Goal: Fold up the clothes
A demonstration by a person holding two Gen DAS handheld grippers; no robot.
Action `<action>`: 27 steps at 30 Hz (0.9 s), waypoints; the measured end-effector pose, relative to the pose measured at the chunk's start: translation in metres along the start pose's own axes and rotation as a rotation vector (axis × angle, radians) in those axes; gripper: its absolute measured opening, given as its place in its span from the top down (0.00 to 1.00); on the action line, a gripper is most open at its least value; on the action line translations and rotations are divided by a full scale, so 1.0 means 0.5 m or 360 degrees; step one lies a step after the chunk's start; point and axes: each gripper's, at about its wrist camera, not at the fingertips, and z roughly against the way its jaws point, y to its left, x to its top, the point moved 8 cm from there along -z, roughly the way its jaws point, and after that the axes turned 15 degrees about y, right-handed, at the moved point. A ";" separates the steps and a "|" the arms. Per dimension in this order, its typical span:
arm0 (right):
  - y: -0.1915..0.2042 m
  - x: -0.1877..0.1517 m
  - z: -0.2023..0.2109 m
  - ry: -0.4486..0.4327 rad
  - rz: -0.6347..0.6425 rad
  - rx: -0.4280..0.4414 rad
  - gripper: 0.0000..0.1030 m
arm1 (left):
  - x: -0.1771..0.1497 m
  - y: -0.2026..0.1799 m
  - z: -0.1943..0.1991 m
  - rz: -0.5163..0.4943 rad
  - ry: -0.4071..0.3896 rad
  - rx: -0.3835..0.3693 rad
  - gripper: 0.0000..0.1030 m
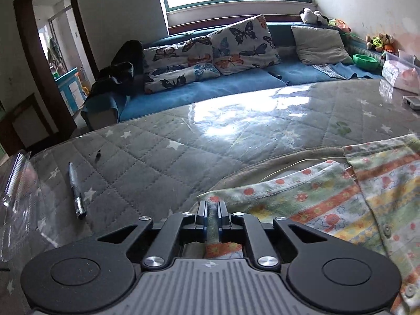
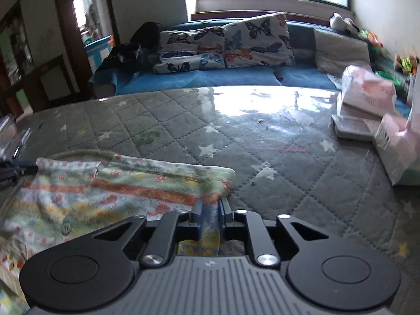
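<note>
The left claw [image 1: 212, 214] pinches the little shirt [image 1: 328, 204] at its 9 o'clock edge. The right claw [image 2: 210, 214] pinches its 3 o'clock edge. The shirt lies on the gray tabletop [image 1: 157, 157], a pen [image 1: 76, 191] nearby.

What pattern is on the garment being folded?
Pastel stripes, orange bands and small red prints on the garment; clearest in the right wrist view.

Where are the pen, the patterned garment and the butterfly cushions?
pen [image 1: 76, 190], left wrist view, mid barrel.
patterned garment [image 2: 147, 183], right wrist view, striped front.
butterfly cushions [image 1: 244, 44], left wrist view, upright cushion's face.
</note>
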 end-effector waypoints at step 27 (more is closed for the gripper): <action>0.264 -0.322 0.176 0.0111 0.0777 0.0218 0.44 | -0.369 -0.217 0.273 -0.0433 -0.0135 -0.0341 0.88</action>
